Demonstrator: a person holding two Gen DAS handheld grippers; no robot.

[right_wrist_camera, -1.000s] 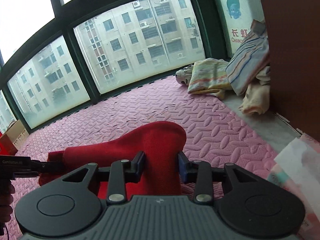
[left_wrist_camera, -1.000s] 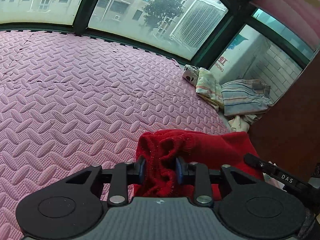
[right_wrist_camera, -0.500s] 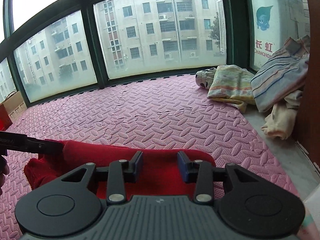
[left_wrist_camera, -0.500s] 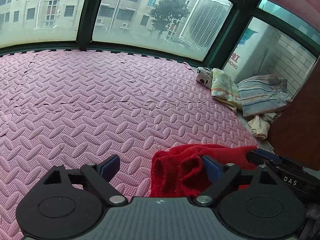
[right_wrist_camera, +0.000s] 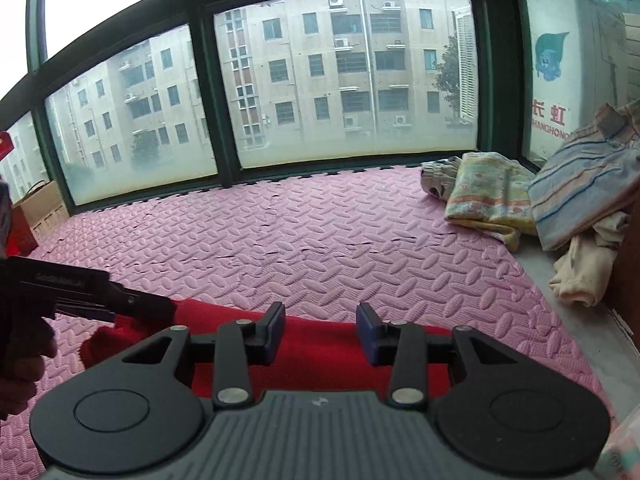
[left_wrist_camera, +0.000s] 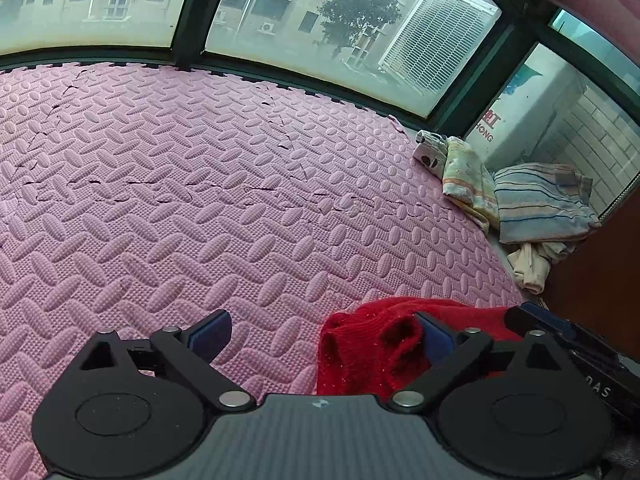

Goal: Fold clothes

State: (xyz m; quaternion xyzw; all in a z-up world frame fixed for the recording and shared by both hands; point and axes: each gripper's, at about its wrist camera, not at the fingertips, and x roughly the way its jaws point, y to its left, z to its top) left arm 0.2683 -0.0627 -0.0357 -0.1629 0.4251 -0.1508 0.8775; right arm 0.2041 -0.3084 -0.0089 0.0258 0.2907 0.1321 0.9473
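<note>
A red knit garment (left_wrist_camera: 372, 344) lies folded on the pink foam mat (left_wrist_camera: 200, 200). In the left wrist view my left gripper (left_wrist_camera: 320, 334) is wide open, with the garment's bunched end by its right finger (left_wrist_camera: 434, 338). In the right wrist view the garment (right_wrist_camera: 316, 344) lies flat under my right gripper (right_wrist_camera: 320, 330), whose jaws stand partly apart above the cloth, gripping nothing. The left gripper (right_wrist_camera: 120, 304) shows at the garment's left end in that view.
A pile of folded clothes sits at the far right by the window: a floral piece (left_wrist_camera: 466, 178), a striped piece (left_wrist_camera: 540, 204) and a cream piece (left_wrist_camera: 532, 264). A brown cabinet side (left_wrist_camera: 600, 280) stands right. A cardboard box (right_wrist_camera: 40, 208) is at the far left.
Both grippers lowered the red garment onto the mat. My left gripper opened wide and let go of it. My right gripper opened slightly and released the cloth.
</note>
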